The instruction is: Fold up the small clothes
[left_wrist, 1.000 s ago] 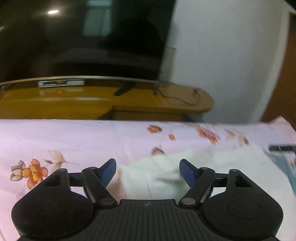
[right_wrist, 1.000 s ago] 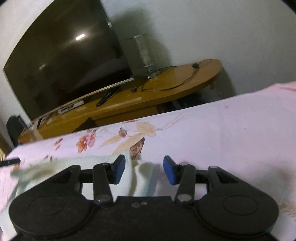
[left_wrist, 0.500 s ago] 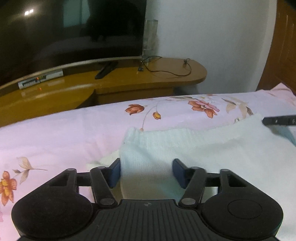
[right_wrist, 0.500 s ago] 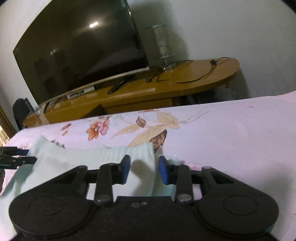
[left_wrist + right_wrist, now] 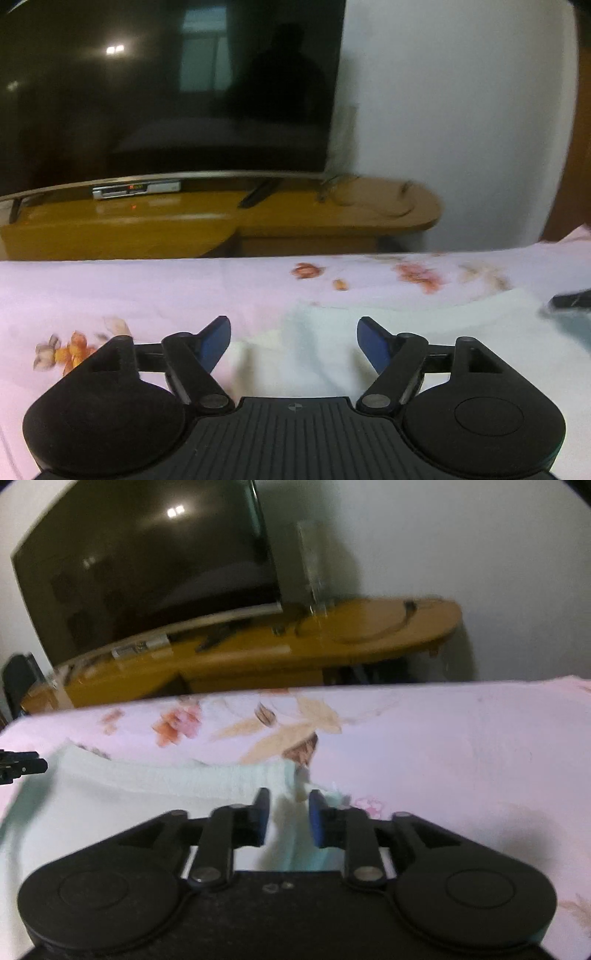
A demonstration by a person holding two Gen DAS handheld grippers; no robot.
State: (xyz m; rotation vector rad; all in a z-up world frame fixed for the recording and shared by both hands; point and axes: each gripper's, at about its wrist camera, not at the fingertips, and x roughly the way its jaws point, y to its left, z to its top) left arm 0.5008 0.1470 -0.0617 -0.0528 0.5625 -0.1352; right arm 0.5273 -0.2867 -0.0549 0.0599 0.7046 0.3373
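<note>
A pale mint-white knitted garment (image 5: pixel 424 332) lies flat on the pink floral bedsheet (image 5: pixel 147 288). My left gripper (image 5: pixel 293 338) is open, its blue pads wide apart over the garment's left corner. In the right wrist view the same garment (image 5: pixel 147 794) spreads to the left. My right gripper (image 5: pixel 288 816) is open with a narrow gap, and the garment's right corner lies between its fingers. The other gripper's tip shows at the edge of each view (image 5: pixel 570 300) (image 5: pixel 20 768).
A dark television (image 5: pixel 166 92) stands on a long wooden cabinet (image 5: pixel 221 221) beyond the bed's far edge. A white wall (image 5: pixel 461 129) is to the right. The sheet (image 5: pixel 461 757) stretches bare to the right of the garment.
My left gripper has opened wider and pulled back, leaving the garment's left corner on the sheet. My right gripper's gap has widened slightly over the right corner. Both views are motion-blurred now.
</note>
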